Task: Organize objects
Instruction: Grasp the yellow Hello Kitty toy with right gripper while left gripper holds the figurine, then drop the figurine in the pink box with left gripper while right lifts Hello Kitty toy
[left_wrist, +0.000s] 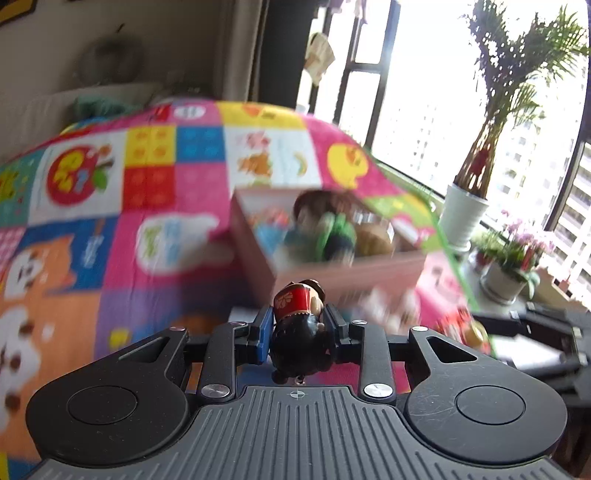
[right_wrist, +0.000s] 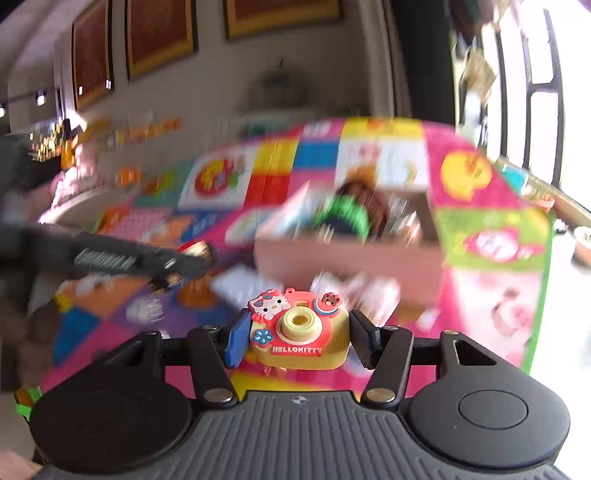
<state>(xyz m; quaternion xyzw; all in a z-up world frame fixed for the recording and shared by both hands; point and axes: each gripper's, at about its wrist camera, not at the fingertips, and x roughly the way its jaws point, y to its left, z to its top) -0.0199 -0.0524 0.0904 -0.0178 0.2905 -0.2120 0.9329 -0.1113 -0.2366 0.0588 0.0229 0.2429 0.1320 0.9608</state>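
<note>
Both grippers are carrying toys toward the pink open-topped toy box (left_wrist: 332, 273).

The left gripper (left_wrist: 300, 325) is clenching a small glossy figurine with black hair and a red top (left_wrist: 301, 314); the right gripper (right_wrist: 298, 334) is grasping a rounded yellow-and-coral plastic toy camera (right_wrist: 300, 328). Both toys are hanging above the colourful patchwork play mat (left_wrist: 110, 206); their smooth, curved surfaces are risking a slip from the pads.

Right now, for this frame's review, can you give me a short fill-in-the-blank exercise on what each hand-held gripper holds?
1. The left hand-held gripper is shut on a small ____.
2. The right hand-held gripper grips a toy ____.
3. The box of toys sits on a colourful ____.

Missing words: figurine; camera; play mat.
</note>
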